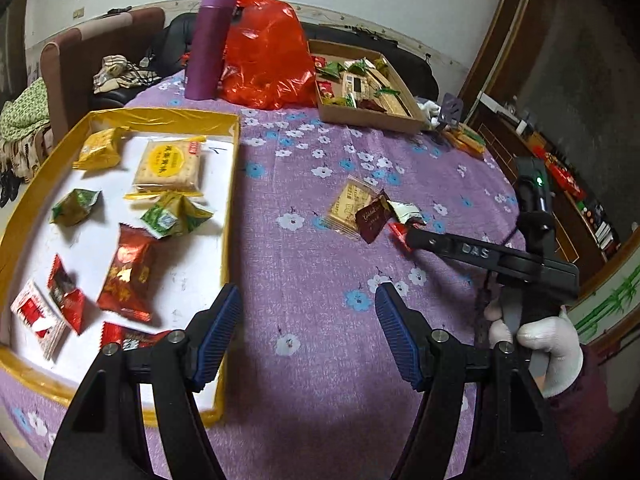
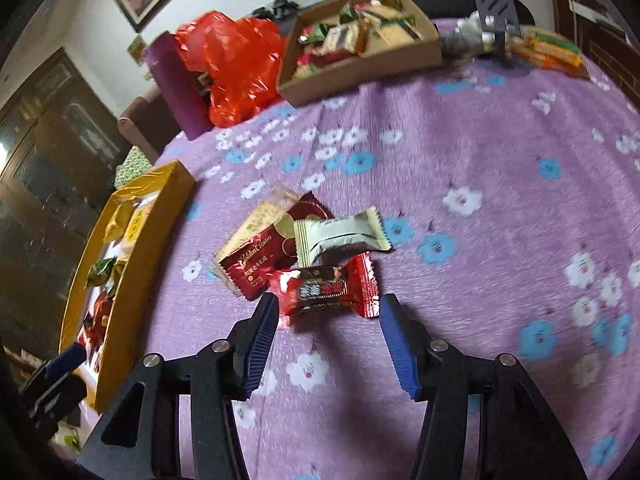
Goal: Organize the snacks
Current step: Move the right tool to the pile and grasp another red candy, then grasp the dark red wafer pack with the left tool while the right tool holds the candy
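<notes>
The right gripper [image 2: 326, 312] is spread wide, its 2 blue pads flanking the red chocolate packet [image 2: 326, 288] at the near edge of a small snack pile on the purple cloth [image 2: 480, 152]. The packet looks light, crinkly and slippery; gripping across its puffed middle seems safest. The left gripper [image 1: 308, 312] hangs released beside the yellow tray [image 1: 160, 118] at left.

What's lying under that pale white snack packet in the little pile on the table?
The pale white packet rests partly on a dark red wrapper, which overlaps a beige cracker pack. A shiny red candy lies just before it. Anything beneath them is hidden.
</notes>
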Available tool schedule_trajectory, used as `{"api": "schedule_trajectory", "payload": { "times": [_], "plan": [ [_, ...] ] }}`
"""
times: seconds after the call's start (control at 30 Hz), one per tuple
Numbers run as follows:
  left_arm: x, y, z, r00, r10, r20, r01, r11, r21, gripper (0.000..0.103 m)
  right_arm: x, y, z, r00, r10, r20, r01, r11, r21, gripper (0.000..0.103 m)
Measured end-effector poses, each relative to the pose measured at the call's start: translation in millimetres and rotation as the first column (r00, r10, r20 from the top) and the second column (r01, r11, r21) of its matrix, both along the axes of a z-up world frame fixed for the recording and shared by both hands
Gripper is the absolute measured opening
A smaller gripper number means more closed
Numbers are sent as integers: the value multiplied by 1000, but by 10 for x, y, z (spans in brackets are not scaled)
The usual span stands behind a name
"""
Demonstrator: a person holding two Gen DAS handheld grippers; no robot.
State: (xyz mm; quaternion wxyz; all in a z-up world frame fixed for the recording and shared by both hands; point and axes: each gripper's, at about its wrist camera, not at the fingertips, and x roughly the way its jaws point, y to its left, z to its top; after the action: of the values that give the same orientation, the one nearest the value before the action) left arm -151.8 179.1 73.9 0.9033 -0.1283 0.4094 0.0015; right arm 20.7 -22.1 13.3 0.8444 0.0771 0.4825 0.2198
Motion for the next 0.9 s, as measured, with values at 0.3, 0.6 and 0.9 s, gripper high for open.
{"api": "schedule_trajectory", "payload": {
  "times": [0.3,0.6,0.9],
  "plan": [
    [289,-226,36,997,-72,-11,72,997,39,69,28,102,-3,998,27,61,-20,994,-104,34],
    [932,-608,-116,983,-166,-75,171,983,64,53,-112,-325,31,992,7,122,2,998,-70,21],
    [1495,-968,-362,968,-224,-114,245,939,240,53,-54,-482,-9,994,15,109,-18,1000,25,21]
  ]
}}
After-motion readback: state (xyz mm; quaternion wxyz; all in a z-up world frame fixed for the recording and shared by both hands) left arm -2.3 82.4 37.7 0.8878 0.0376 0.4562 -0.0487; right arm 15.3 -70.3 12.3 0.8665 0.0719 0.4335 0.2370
